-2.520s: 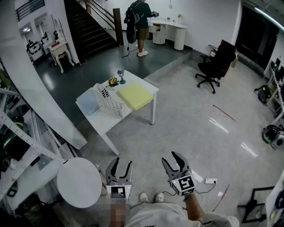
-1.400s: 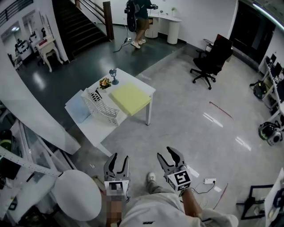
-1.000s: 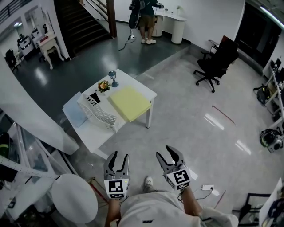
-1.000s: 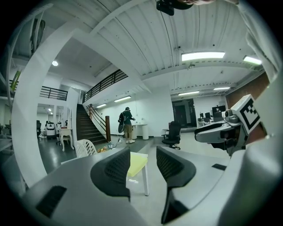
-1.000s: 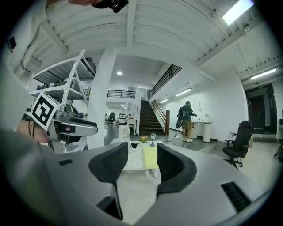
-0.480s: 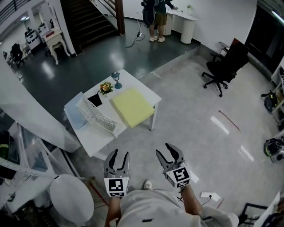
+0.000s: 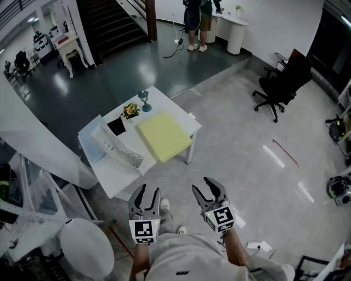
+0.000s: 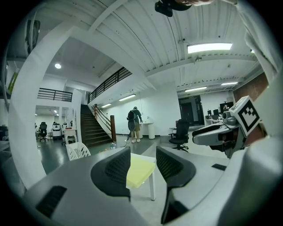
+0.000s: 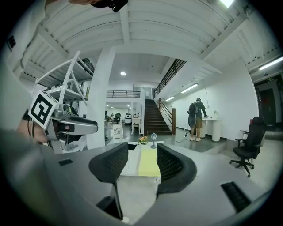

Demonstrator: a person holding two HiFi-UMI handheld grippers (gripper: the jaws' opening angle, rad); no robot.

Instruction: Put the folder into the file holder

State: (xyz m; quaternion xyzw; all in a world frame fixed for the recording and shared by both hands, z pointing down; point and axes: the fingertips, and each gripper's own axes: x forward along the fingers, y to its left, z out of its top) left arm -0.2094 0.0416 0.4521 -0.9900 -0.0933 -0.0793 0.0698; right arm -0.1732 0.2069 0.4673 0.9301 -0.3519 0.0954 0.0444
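Note:
A yellow folder [image 7: 163, 135] lies flat on the right half of a white table [image 7: 118, 176], several steps ahead of me. Beside it on the left stands a white wire file holder [image 7: 118, 147]. My left gripper [image 7: 148, 189] and right gripper [image 7: 203, 185] are held side by side in front of my body, well short of the table. Both point toward it. The left gripper [image 8: 143, 154] has a narrow gap between its jaws, through which the folder [image 8: 139, 170] shows far off. The right gripper [image 9: 142, 152] is likewise open and empty, framing the folder [image 9: 149, 165].
On the table's far end are a small flower pot [image 7: 130, 110], a blue lamp [image 7: 144, 100] and a black tablet [image 7: 116, 126]. A round white table [image 7: 86, 249] stands at my lower left. A black office chair [image 7: 282, 82] is at the right. People [image 7: 197, 16] stand far back by a counter.
I have walked toward the table, which now sits lower and nearer in the head view. Both grippers keep their place in front of me. The left jaws stand narrower than in the earliest frame.

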